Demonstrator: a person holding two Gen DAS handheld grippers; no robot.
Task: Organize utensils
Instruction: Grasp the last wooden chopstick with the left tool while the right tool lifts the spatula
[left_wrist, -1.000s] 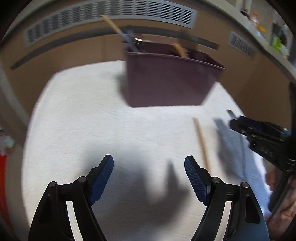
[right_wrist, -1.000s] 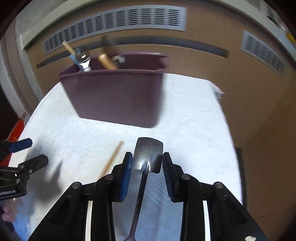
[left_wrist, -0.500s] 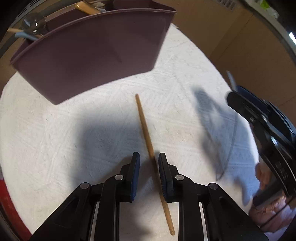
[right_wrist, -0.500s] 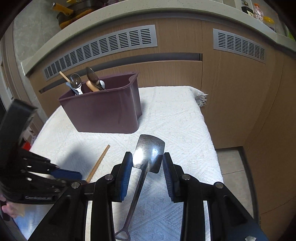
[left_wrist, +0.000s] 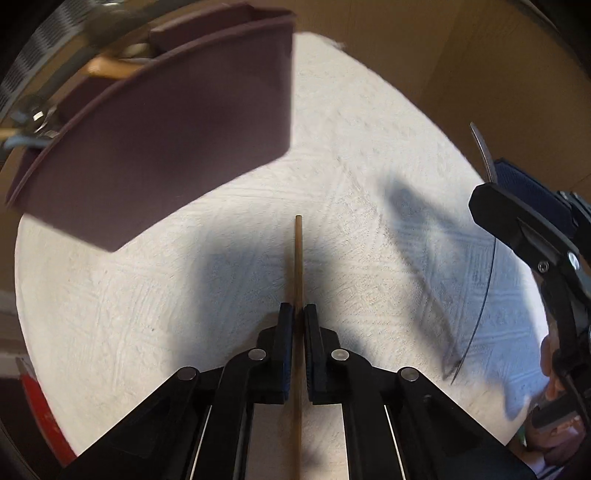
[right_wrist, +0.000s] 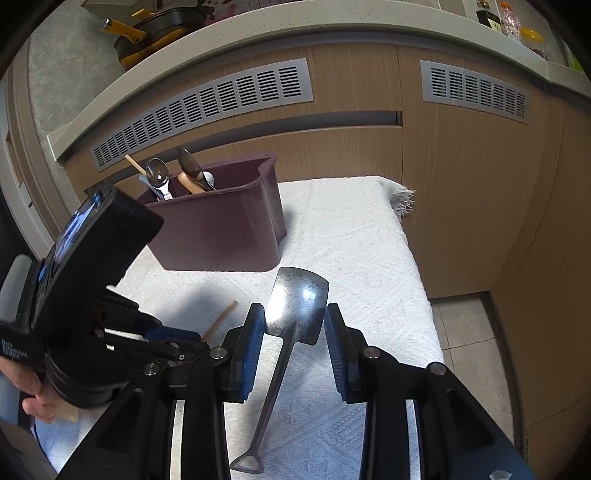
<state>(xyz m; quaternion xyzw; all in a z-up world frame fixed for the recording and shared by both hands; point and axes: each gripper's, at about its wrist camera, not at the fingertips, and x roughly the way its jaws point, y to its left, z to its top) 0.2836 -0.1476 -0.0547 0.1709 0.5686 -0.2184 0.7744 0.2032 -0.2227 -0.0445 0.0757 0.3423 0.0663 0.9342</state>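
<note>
My left tool (left_wrist: 299, 314) has closed in the last half second: its blue pads, which stood either side of the wooden chopstick (left_wrist: 298, 258) with a gap, now pinch it at the centre of the left view, the stick running straight up the frame from between them. A second ago that tool was wide open and off to the side. So I judge the pick-up made, and the lift to the bin comes next.

My right tool (right_wrist: 295, 325) is unchanged, clamped on the metal spatula (right_wrist: 299, 299), whose blade sits between the pads at mid-frame while the handle hangs down toward the bottom edge, ending in a loop.

The purple plastic bin (right_wrist: 221, 229) stands upper left of the right view, smooth-walled with a curved lip, already holding a few spoons and wooden handles at its left end. It rests on the worktop's white cloth (right_wrist: 351, 236), a woven cotton with a raised diamond pattern and a fringe at its far corner. The chopstick is slim, round and pale brown; the spatula is dull, scuffed steel with one bright glint.
</note>
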